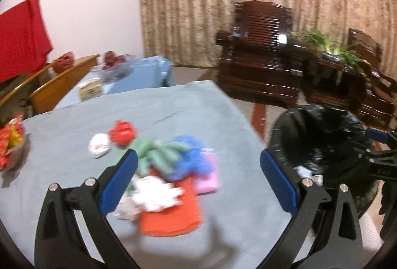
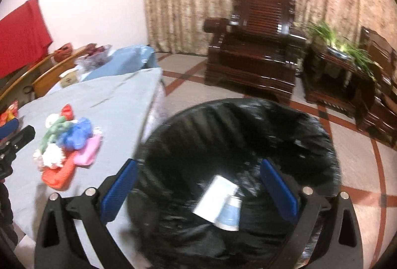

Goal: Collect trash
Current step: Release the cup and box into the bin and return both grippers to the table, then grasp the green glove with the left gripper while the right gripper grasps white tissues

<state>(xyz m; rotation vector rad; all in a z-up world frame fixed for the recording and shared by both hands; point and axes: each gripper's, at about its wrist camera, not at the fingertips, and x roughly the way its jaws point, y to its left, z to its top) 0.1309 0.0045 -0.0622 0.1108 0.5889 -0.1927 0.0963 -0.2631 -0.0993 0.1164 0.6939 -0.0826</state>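
Observation:
A pile of trash point(image 1: 171, 169) lies on the grey tablecloth point(image 1: 74, 182): an orange piece point(image 1: 171, 214), crumpled white paper point(image 1: 153, 194), and green, blue and pink pieces, with a red wad point(image 1: 122, 133) and a white lump point(image 1: 99, 143) behind. My left gripper point(image 1: 198, 157) hangs open over the near side of the pile with nothing between its fingers. My right gripper point(image 2: 198, 164) is open over the black-bagged bin point(image 2: 248, 105) beside the table. In the bin lie a white sheet point(image 2: 215, 197) and a blue-white tube-like item point(image 2: 229, 214). The pictures are blurred.
Red and yellow snack packets point(image 1: 10, 142) sit at the table's left edge. Behind stand wooden chairs point(image 1: 57, 85) and a second table with a box point(image 1: 90, 89). A dark wooden armchair point(image 2: 258, 58) and a plant point(image 2: 332, 40) stand across the tiled floor.

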